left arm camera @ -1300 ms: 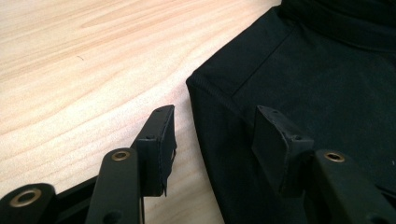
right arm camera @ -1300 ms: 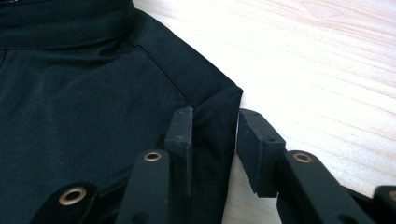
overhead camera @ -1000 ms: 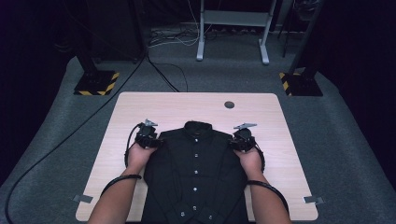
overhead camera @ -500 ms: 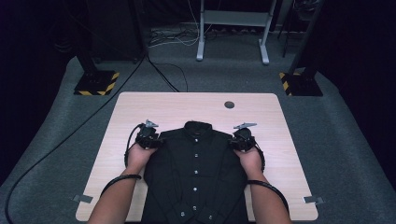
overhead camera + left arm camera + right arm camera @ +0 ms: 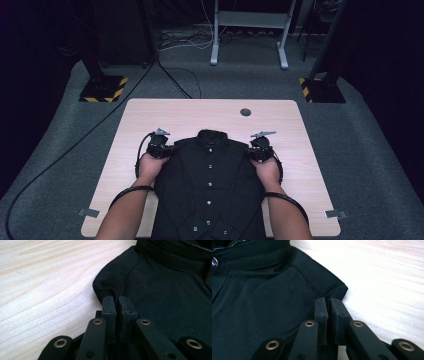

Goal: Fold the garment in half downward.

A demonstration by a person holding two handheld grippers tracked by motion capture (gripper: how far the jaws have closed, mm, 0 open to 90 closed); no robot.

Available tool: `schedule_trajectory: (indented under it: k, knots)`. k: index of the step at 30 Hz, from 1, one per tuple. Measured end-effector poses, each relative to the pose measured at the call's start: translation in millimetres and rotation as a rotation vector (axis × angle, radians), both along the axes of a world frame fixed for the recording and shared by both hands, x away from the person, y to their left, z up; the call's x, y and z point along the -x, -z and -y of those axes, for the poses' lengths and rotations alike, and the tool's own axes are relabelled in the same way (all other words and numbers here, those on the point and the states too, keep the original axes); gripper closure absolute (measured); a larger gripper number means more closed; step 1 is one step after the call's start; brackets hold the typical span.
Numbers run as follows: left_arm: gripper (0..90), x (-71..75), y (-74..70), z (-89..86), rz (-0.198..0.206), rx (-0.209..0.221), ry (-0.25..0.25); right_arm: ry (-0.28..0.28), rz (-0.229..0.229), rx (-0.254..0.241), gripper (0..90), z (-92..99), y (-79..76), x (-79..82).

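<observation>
A black button-up shirt (image 5: 209, 185) lies face up on the pale wooden table (image 5: 180, 115), collar toward the far edge. My left gripper (image 5: 167, 148) is at the shirt's left shoulder and my right gripper (image 5: 250, 151) at its right shoulder. In the left gripper view the jaws (image 5: 117, 300) have just been closing and now pinch the shoulder edge of the shirt (image 5: 162, 295). The right gripper view shows the same: the jaws (image 5: 328, 301) have just closed onto the shoulder corner of the shirt (image 5: 262, 297).
A round cable hole (image 5: 245, 112) sits near the table's far edge. Tape marks (image 5: 91, 213) (image 5: 335, 214) lie at the front corners. Beyond the table stand a white desk frame (image 5: 250, 30) and two posts with striped bases (image 5: 102, 89) (image 5: 322, 89). A cable crosses the carpet.
</observation>
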State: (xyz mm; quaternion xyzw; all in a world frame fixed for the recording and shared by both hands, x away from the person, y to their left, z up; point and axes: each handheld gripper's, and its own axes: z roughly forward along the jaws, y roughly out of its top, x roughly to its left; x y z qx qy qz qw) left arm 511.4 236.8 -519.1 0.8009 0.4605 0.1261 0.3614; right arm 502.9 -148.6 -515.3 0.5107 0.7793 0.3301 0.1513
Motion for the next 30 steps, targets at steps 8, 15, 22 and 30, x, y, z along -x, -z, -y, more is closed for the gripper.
schedule_trajectory:
  k: [8,15,22,30]
  knots:
    - [85.9,5.3,-6.9,7.8,0.071,-0.063,0.025,-0.01,0.053,0.056,90.0,-6.3,-6.4,5.6]
    - [86.0,10.9,-18.5,5.6,0.117,-0.023,0.039,-0.029,0.119,0.023,90.0,-0.4,-17.9,14.1]
    - [86.0,14.6,-26.4,4.8,0.143,-0.008,0.053,-0.038,0.157,-0.009,90.0,2.4,-27.7,20.0]
    - [86.0,19.9,-41.1,1.1,0.192,0.021,0.053,-0.042,0.217,-0.014,90.0,4.6,-41.6,26.4]
